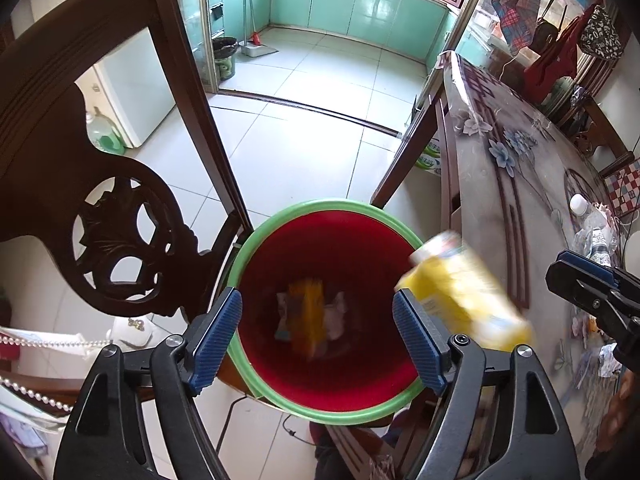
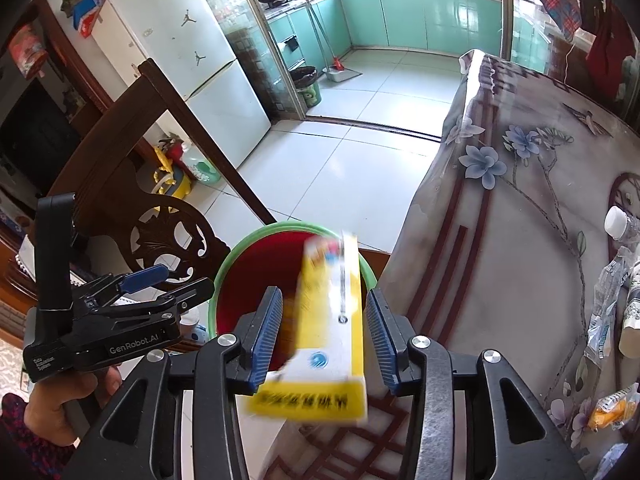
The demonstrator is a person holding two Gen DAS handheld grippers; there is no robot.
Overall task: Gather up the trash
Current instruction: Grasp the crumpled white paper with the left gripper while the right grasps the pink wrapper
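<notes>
Right tongs [image 2: 324, 336] parted, yellow carton [image 2: 332, 320] blurred between, pads clear | left tongs [image 1: 316, 340] apart, empty | red bin [image 1: 320, 410] at 12 holds blurred wrappers [image 1: 310, 316]

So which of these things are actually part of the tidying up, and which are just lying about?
Part of the job:
- yellow carton, blurred, between the right gripper's open jaws
- red bin with trash inside
- crumpled plastic bottle and wrappers on the table

Just lying about:
- carved chair
- fridge
- broom
- left gripper, open, empty
</notes>
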